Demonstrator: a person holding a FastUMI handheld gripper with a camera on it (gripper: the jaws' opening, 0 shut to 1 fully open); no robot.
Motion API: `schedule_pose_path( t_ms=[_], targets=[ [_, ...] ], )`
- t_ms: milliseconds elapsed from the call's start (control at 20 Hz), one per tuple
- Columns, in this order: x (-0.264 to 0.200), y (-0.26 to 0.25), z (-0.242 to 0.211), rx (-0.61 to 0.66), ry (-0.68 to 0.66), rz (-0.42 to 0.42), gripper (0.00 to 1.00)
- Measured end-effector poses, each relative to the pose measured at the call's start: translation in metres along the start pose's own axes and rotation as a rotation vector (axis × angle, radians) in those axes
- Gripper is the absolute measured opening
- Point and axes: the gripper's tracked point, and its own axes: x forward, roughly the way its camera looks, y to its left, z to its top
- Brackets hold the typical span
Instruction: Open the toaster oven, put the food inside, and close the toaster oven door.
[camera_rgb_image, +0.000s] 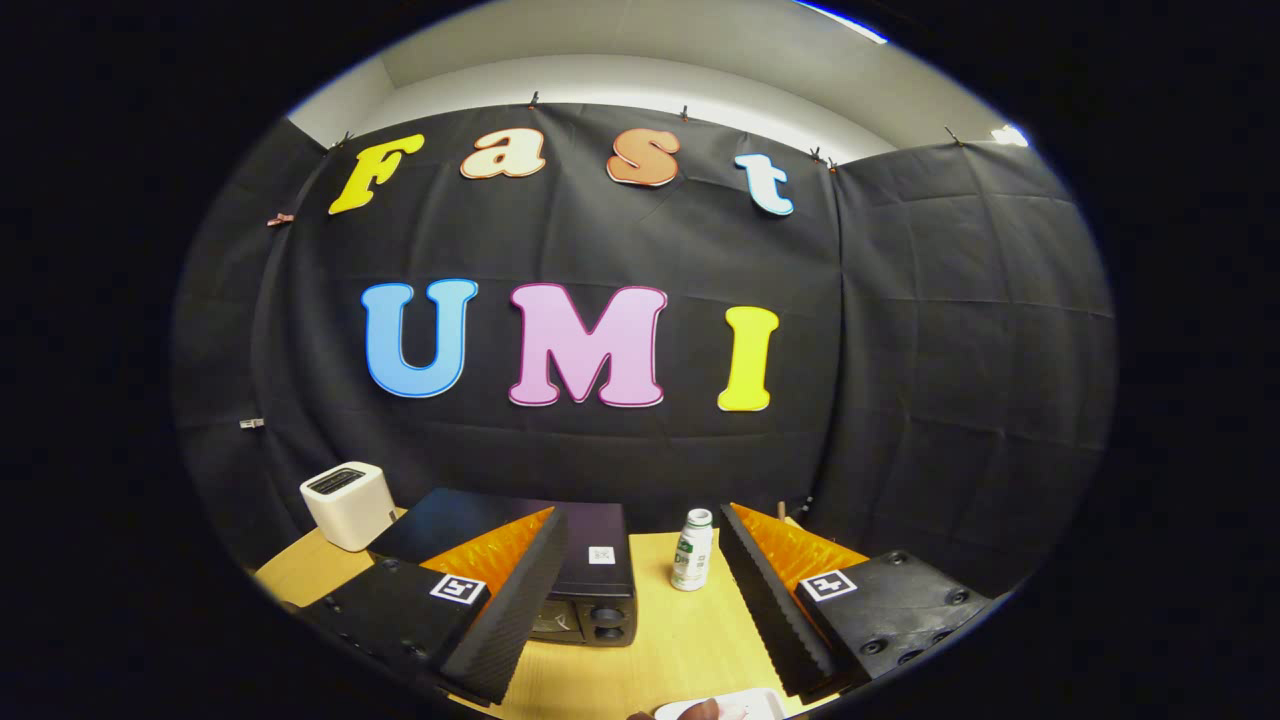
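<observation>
Two fingers (640, 600) stand spread wide with nothing between them, held above a pale wooden bench (690, 650). Just ahead, partly behind the left finger, sits the toaster oven (590, 560): a dark, boxy, hard-shelled appliance with a flat top and round knobs on its front face. Its door looks closed, though the finger hides most of it. It is likely rigid and heavy enough to stay put, so the door should swing if caught by its top edge or handle (hidden from here). At the near edge of the bench lies a white plate (745, 705) with something dark on it, presumably the food; it is too cut off to judge. Between the fingers, further back, stands a small white bottle (692, 550), and beyond the oven's left side sits a cream, round-cornered toaster (348, 503).
</observation>
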Motion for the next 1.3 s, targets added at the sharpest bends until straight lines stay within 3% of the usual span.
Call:
schedule_pose_path(
  t_ms=[450,750,1300],
  targets=[
    [0.022,0.109,-0.064,0.041,0.148,0.121,0.98],
    [0.049,0.161,-0.122,0.017,0.276,0.158,0.98],
    [0.079,0.191,-0.179,0.016,0.417,0.112,0.99]
  ],
)
